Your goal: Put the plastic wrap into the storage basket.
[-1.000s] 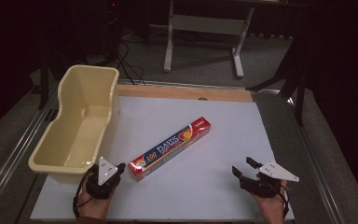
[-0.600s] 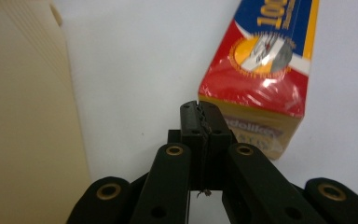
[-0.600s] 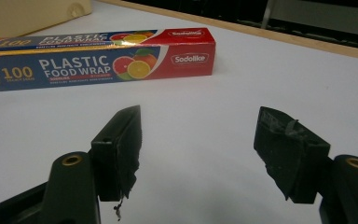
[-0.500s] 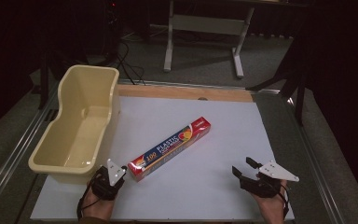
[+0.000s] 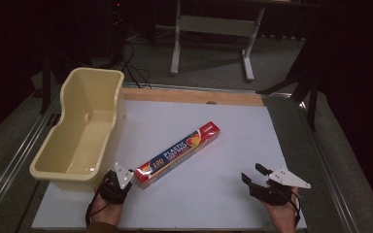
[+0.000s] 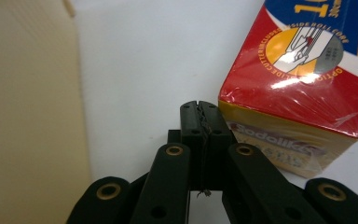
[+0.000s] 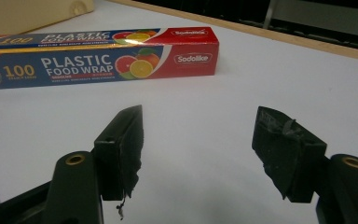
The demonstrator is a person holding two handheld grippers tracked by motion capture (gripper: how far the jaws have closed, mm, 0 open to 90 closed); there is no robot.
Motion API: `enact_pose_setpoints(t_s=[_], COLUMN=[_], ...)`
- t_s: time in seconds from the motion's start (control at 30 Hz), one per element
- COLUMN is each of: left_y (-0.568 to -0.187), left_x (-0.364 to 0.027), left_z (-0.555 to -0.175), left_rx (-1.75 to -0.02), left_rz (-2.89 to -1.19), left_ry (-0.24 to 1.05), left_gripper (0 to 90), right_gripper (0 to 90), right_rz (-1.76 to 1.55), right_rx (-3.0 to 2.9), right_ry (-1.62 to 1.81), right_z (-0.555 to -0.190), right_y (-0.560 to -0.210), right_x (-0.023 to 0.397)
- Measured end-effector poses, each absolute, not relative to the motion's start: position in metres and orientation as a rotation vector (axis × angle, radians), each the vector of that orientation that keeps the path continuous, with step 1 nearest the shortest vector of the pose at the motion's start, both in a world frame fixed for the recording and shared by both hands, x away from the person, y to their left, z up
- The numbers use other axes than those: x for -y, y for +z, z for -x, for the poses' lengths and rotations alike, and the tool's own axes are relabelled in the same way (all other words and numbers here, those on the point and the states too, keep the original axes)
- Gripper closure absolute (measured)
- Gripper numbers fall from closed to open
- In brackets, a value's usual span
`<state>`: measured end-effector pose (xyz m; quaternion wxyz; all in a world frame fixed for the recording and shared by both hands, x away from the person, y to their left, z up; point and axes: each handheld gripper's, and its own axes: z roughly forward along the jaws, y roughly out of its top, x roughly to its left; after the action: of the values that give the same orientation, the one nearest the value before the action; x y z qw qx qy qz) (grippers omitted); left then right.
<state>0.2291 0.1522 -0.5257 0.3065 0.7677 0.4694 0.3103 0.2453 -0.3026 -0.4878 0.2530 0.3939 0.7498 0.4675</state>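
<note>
The plastic wrap box (image 5: 178,154) is lying flat in the middle of the white board (image 5: 233,126), its long axis running diagonally from the near-left toward the far-right corner. The left gripper (image 5: 125,173) is sitting right at the box's near-left end, jaws pressed fully together and holding nothing; in the left gripper view the closed tips are pointing just beside the box's end face (image 6: 298,93), close to it, contact hard to tell. So the left hand is much the nearer one. The right gripper (image 5: 255,174) is resting near the board's near-right corner, well apart from the box, jaws parted with nothing between them, and they have just been closing a bit; from there the box (image 7: 98,58) is lying broadside ahead and to the left. A cream plastic tub (image 5: 58,167) is standing along the board's left edge, just beside the left gripper. The room behind is dark, with a grey metal stand (image 5: 213,24) on the floor beyond the far edge.
</note>
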Motion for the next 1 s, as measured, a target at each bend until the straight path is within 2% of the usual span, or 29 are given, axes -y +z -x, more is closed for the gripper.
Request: enact_pose_setpoints(t_s=[0.7, 1.0], left_y=[-0.526, -0.528], left_x=[-0.079, -0.019], left_z=[-0.188, -0.185], left_rx=[-0.850, -0.686], left_rz=[-2.116, -2.146], left_ry=[0.498, 0.360], left_gripper=[90.0, 90.0], right_gripper=[33.5, 33.5], right_rz=[-1.082, -1.106], right_rx=[-2.051, -2.057], right_ry=[1.257, 1.247], right_z=[-0.248, -0.249], right_y=[-0.489, -0.490], right_x=[0.300, 0.300])
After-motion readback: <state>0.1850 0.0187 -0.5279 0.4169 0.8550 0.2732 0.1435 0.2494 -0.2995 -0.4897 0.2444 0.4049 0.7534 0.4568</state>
